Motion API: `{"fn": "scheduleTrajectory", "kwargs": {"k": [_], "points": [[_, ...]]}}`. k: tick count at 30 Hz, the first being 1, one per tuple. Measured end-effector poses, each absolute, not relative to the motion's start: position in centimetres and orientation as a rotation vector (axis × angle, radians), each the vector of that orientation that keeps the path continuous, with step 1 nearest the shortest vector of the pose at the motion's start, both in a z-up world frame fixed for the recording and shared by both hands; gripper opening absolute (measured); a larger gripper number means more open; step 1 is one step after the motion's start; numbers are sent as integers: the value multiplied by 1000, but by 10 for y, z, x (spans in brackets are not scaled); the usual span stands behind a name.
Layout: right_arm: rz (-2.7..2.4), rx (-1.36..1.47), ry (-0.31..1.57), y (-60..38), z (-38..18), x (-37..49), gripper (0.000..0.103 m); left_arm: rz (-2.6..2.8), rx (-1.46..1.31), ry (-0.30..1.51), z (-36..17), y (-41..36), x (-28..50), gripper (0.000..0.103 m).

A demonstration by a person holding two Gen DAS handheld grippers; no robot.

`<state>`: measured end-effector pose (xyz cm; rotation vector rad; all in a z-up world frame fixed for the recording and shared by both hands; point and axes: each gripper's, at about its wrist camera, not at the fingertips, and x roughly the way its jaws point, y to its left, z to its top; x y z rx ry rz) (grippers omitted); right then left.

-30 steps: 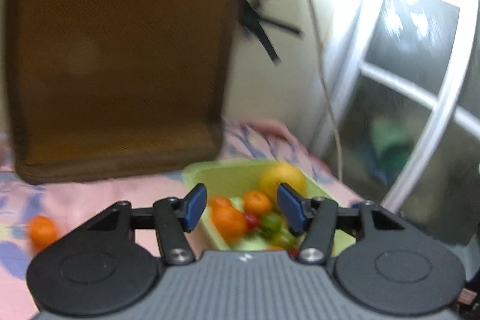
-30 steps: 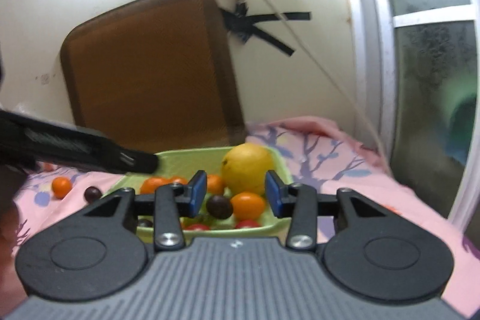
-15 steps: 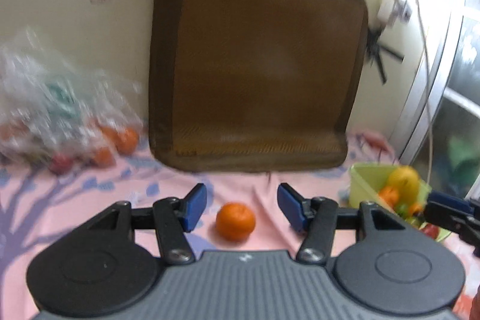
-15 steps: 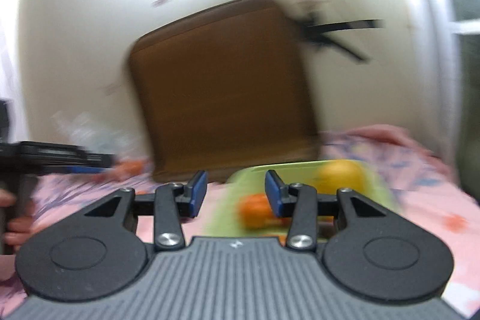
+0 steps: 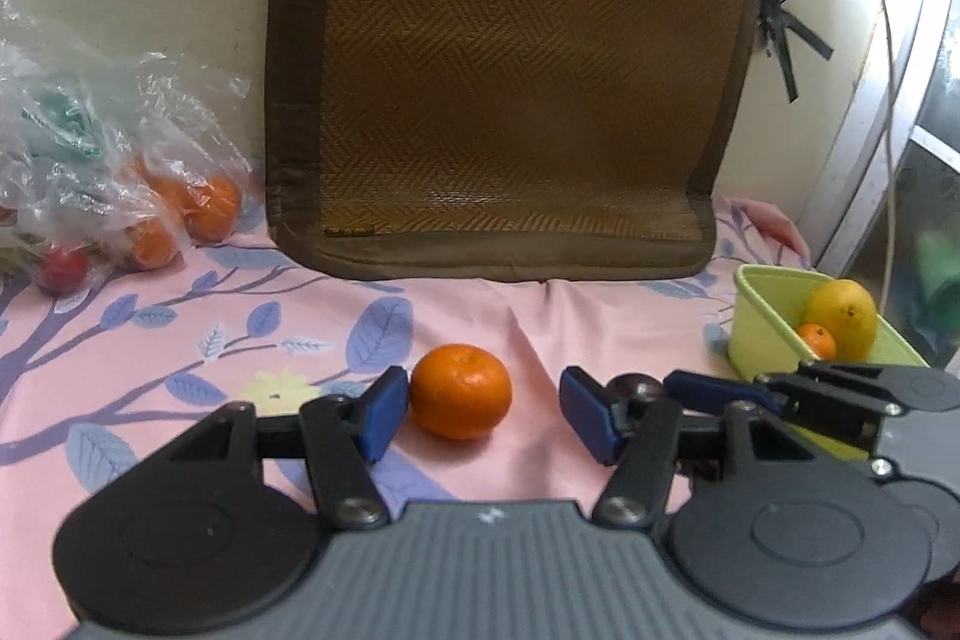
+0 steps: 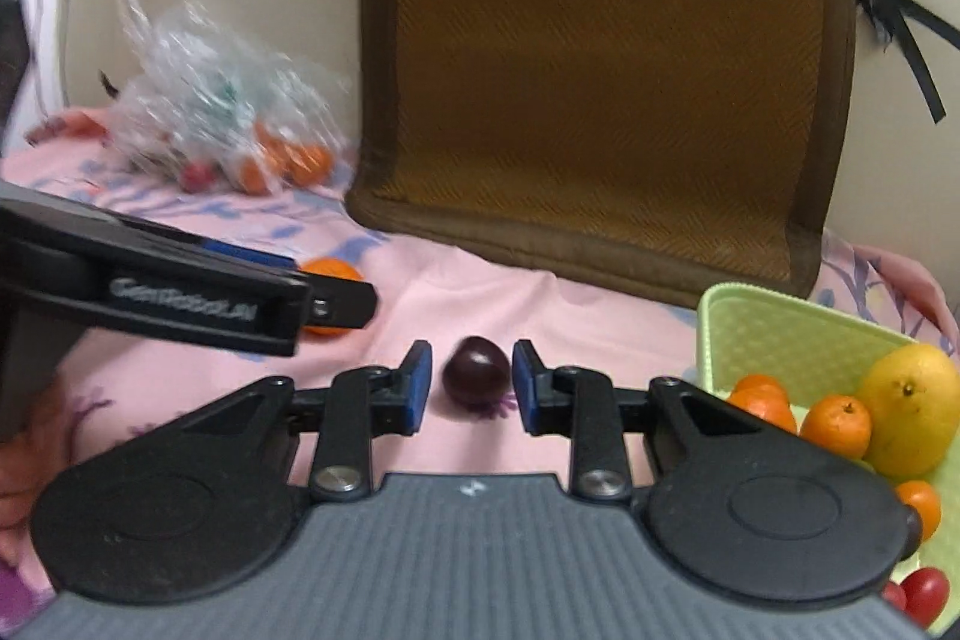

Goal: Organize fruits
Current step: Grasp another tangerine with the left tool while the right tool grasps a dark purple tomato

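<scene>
Fruits [image 6: 837, 418]: mandarins, yellow mango in green basket [image 6: 780, 334].

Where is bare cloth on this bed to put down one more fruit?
Free: the pink cloth between the plastic bag and the loose orange, and the strip before the brown cushion. Crowded: around the orange, the dark plum, both tools, and the green basket.

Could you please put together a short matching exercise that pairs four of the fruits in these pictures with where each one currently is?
Things:
1. tangerine
2. dark plum
3. yellow mango
4. red fruit

Places:
A. in the green basket
B. between the right gripper fingers
C. by the plastic bag
D. between the left gripper fingers

Pairs: 1-D, 2-B, 3-A, 4-C
</scene>
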<state>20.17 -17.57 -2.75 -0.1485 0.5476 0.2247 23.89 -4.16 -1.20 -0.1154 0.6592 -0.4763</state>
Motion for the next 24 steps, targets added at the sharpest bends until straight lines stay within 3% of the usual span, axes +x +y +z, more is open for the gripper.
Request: {"fn": "scheduleTrajectory", "kwargs": {"k": [3,10,24], "points": [[240,-119,595,-179,-30,209,35,-442,-115,679,-14,-43,244,39],[241,-131,560,-178,-26,190,30,-443,-144,654,-10,-35,227,38],[226,-42,463,-236,-17,43,30,-760,-120,627,2,-82,94,38]]}}
